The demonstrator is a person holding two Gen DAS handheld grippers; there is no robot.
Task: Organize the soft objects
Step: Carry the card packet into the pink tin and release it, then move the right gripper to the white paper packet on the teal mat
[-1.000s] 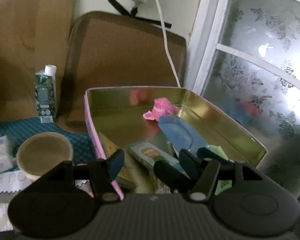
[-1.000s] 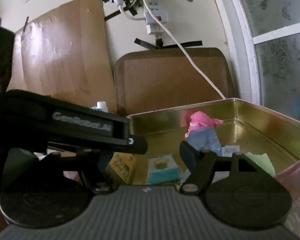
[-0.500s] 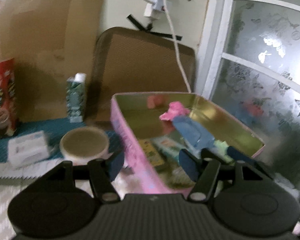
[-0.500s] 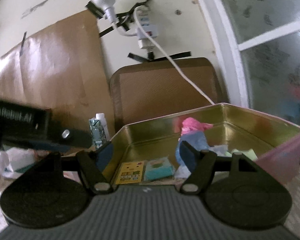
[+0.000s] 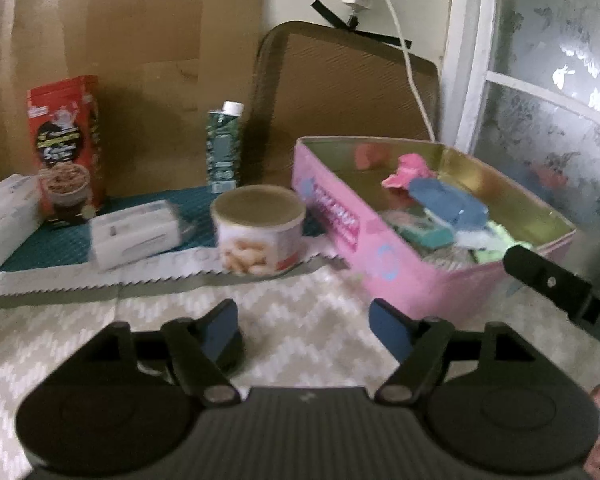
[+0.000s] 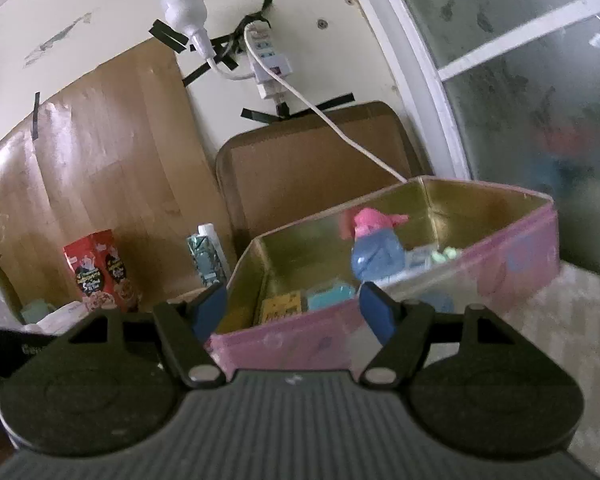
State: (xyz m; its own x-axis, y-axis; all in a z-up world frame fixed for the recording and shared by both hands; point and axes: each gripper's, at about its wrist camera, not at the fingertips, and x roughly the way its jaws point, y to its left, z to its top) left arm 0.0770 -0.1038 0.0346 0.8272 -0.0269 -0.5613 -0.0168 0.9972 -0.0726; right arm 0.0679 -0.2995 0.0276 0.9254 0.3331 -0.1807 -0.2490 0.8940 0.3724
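Pink tin box (image 5: 340, 220), gold inside, sits on the right of the zigzag-patterned cloth (image 5: 300, 320), close against the frosted window (image 5: 560, 100). Soft items lie inside it: a pink cloth piece (image 5: 406, 168) at the far end, a blue soft piece (image 5: 448, 200) just nearer, touching it, then a teal packet (image 5: 424, 234) and pale green bits (image 5: 496, 240) toward the near right corner. My left gripper (image 5: 300, 326) hangs over bare cloth, near and left of the box; its jaws have just been opening and stand apart with nothing between them. My right gripper (image 6: 290, 308) faces the box's near wall, jaws wide, gripping nothing; the box only shows behind the gap between the fingers. Part of the right tool's black body (image 5: 556, 288) crosses the near right corner of the box in the left view. Left of the box: a round tin with a paper lid (image 5: 258, 228), a white packet (image 5: 134, 234), a green carton (image 5: 224, 148) farther back, a red cereal box (image 5: 66, 140) far left. Brown tray (image 5: 340, 100) leans against the wall behind the box. A white cable (image 6: 328, 120) runs down to the box's far edge.
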